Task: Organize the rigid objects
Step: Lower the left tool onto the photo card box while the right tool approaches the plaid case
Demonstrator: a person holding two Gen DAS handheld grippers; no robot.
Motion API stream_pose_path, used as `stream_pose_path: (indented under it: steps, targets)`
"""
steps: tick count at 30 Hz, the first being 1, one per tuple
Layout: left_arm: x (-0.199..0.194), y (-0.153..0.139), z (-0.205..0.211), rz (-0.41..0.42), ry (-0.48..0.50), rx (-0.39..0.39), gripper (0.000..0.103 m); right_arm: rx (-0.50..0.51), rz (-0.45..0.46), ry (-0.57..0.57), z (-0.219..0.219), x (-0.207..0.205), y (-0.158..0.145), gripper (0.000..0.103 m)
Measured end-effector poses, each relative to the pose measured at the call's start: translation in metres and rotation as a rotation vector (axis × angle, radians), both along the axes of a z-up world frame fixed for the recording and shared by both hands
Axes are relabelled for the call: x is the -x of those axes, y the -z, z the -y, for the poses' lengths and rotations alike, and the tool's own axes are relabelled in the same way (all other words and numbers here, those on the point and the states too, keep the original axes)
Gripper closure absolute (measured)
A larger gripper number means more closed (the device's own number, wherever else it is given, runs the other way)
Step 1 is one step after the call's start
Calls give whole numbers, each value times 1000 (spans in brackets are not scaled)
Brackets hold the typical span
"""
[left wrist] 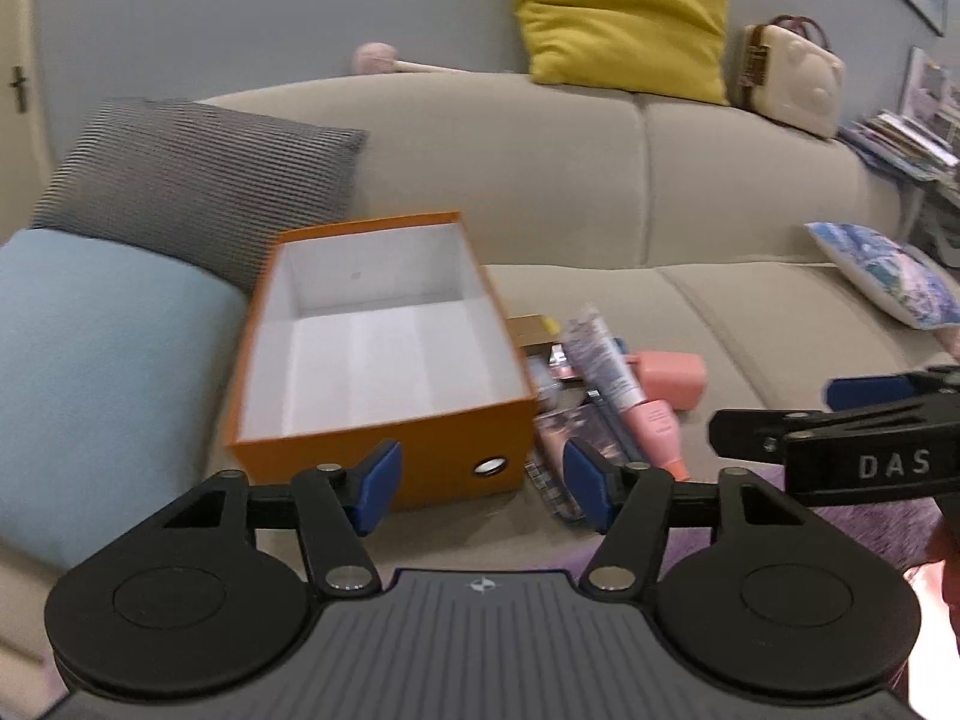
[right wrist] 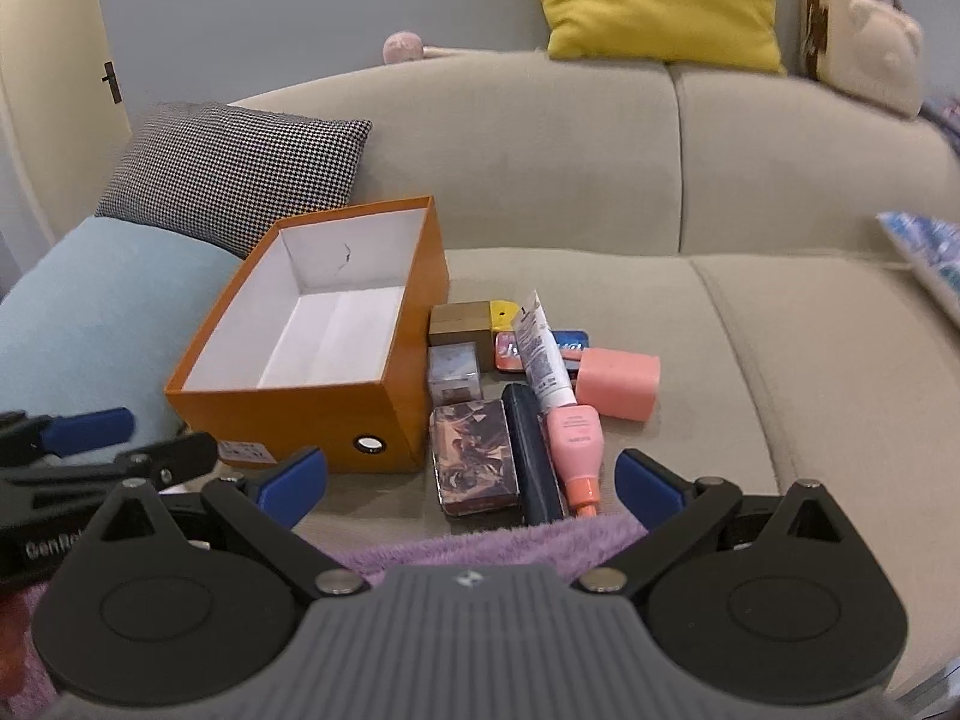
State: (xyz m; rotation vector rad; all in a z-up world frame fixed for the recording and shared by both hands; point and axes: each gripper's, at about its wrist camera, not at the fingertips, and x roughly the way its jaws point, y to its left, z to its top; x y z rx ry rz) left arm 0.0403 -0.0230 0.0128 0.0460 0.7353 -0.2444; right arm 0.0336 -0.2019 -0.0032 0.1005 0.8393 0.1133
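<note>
Right now both my grippers hover over the sofa [right wrist: 600, 276], holding nothing: the left gripper [left wrist: 480, 489] with jaws apart just before the orange box [left wrist: 384, 414], the right gripper [right wrist: 471, 489] with jaws spread wide facing the pile. That box [right wrist: 312, 372] stands open beside a blue cushion [right wrist: 90, 324]. Just right of it lie a patterned tin [right wrist: 474, 456], dark case [right wrist: 534, 462], pink bottle [right wrist: 576, 444], white tube [right wrist: 543, 360] and pink block [right wrist: 618, 384].
</note>
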Motion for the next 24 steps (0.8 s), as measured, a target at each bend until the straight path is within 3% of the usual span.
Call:
stream_pose_path:
  steps: [4,6,8,10,12,20,24]
  targets:
    - [-29,5,11,-51,54,62,48,11,-40,-59,11,-26,-1,21]
    - [-43,12,15,-86,75,102,55,8,-63,-73,17,-39,3,26]
    - [-57,24,22,-127,90,141,57,23,-80,-95,21,-54,10,29]
    - [-69,38,28,-164,98,163,61,40,-107,-122,24,-70,20,43]
    - [-79,54,31,-207,79,176,62,30,-144,-139,29,-84,32,50]
    - [-103,102,36,-324,0,234,62,55,-272,-192,38,-125,79,54]
    - [-112,107,49,-334,39,241,62,54,-334,-171,48,-137,102,66]
